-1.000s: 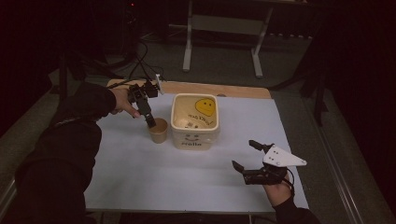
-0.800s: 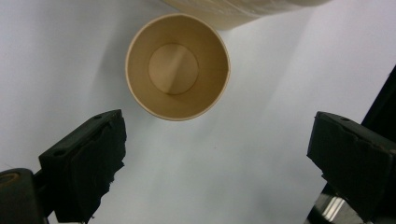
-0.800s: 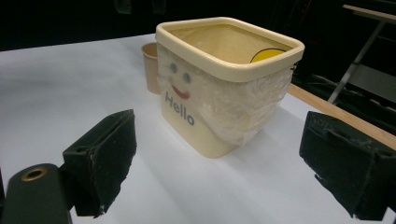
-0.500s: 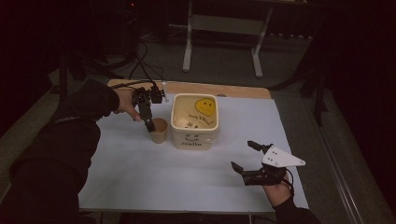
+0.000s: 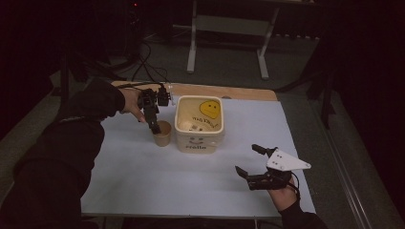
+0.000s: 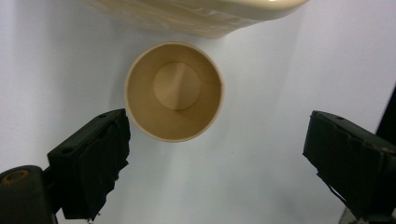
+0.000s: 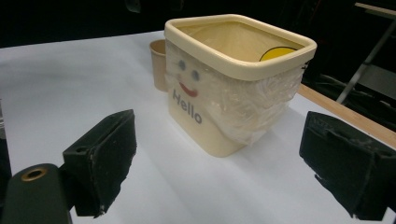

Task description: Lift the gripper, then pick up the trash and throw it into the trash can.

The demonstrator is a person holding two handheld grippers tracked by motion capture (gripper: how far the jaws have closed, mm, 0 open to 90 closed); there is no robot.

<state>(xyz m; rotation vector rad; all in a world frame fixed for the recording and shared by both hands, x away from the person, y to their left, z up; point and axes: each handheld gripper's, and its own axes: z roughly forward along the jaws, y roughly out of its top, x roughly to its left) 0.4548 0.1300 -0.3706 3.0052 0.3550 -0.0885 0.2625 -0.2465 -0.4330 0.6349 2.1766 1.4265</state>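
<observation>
High view first: my left gripper hangs over the paper cup, which stands upright on the tabletop just beside the left wall of the cream tub. Looking down along my left jaws, I see straight into the cup: it is empty, its round rim whole, and the tub's edge sits just past it at the top of that picture. My left jaws are spread wide, one pad near the cup's rim without touching it, the other well off to the side, so nothing is pinched. My right gripper sits near the tabletop's near right corner, well apart from the tub, jaws likewise spread and holding nothing. Along those jaws I see the tub with a drawn face and the word Hello on its side, clear film wrapped around its walls, and the cup peeking out behind its far corner.
</observation>
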